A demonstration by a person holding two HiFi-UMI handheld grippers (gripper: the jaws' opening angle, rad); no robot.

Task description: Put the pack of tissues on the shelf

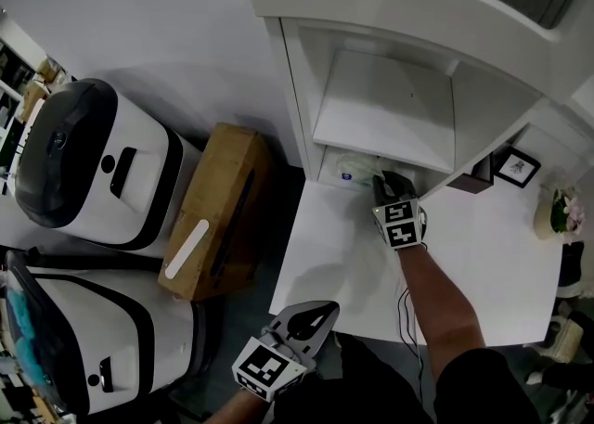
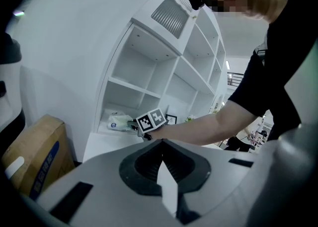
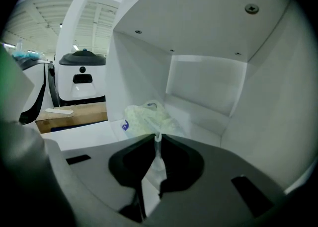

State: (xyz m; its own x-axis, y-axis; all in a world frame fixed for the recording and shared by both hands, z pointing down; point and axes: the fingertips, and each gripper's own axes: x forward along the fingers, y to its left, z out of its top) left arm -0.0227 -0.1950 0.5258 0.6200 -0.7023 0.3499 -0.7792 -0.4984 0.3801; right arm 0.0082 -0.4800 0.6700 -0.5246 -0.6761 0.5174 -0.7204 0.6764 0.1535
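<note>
The pack of tissues [image 1: 355,170], pale green in clear wrap, lies in the lowest compartment of the white shelf unit [image 1: 390,116], at the back of the white desk top [image 1: 334,255]. My right gripper [image 1: 383,181] reaches into that compartment. In the right gripper view it [image 3: 157,135] is shut on a fold of the wrap, with the pack [image 3: 148,117] just past the tips. The left gripper view shows the pack [image 2: 118,120] resting on the compartment floor beside the right gripper [image 2: 133,125]. My left gripper [image 1: 323,307] hangs low in front of the desk, shut [image 2: 162,141] and holding nothing.
A brown cardboard box [image 1: 218,213] stands on the floor left of the desk. Two white and black machines [image 1: 93,167] [image 1: 83,339] stand further left. A small picture frame [image 1: 517,167] and a flower pot [image 1: 555,212] sit at the desk's right. A cable [image 1: 406,306] hangs off the front edge.
</note>
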